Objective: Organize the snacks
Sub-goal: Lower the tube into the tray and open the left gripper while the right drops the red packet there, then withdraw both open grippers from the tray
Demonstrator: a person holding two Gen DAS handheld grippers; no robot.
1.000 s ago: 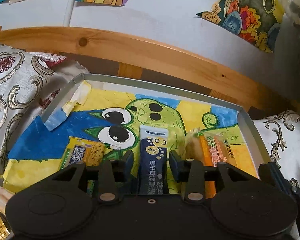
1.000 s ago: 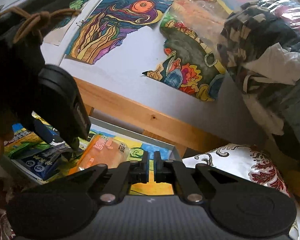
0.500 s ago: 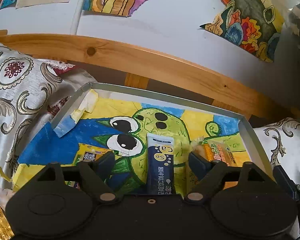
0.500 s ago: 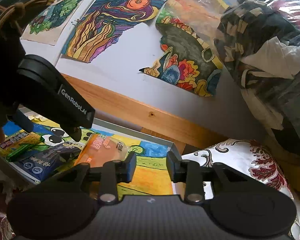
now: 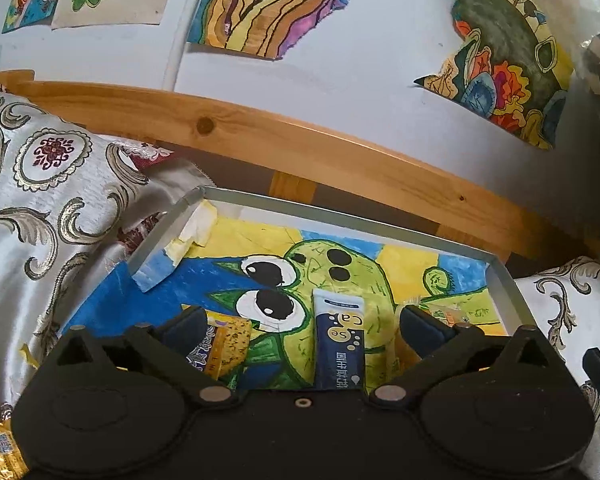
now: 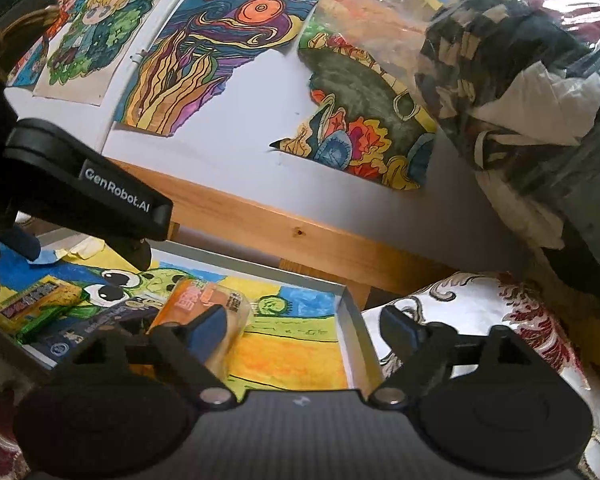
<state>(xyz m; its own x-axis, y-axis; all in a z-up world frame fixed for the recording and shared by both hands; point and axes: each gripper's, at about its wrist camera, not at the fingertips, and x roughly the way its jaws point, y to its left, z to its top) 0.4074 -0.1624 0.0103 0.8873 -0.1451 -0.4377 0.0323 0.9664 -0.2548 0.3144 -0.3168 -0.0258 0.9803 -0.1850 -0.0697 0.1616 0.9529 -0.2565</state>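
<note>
Snacks lie in a shallow grey tray (image 5: 504,276) lined with a painted cartoon drawing, which sits on patterned cloth against a wooden rail (image 5: 300,148).

Biggest of them, going by the right wrist view, is the orange clear-wrapped packet (image 6: 204,300) near the tray's right edge. It looks puffy and soft, so its film would likely crinkle and slide; I would pinch it across the short middle, not at a sealed end.

Next is the dark blue sachet (image 5: 339,340), lying flat down the middle of the tray with its length running toward the far edge. It looks light, thin and floppy, probably slick, so a grip across its narrow width near the centre should keep it from drooping.

Toward the left edge lies the yellow wrapped bar (image 5: 224,344), which seems stiffer and should take a grip across its width.

A gold foil packet (image 5: 0,448) lies outside the tray on the cloth, at the near left.

The left gripper (image 5: 300,320) hangs over the blue sachet with its jaws spread wide, holding nothing. The right gripper (image 6: 304,326) is likewise spread and empty, above the tray's right edge, its left finger over the orange packet.
</note>
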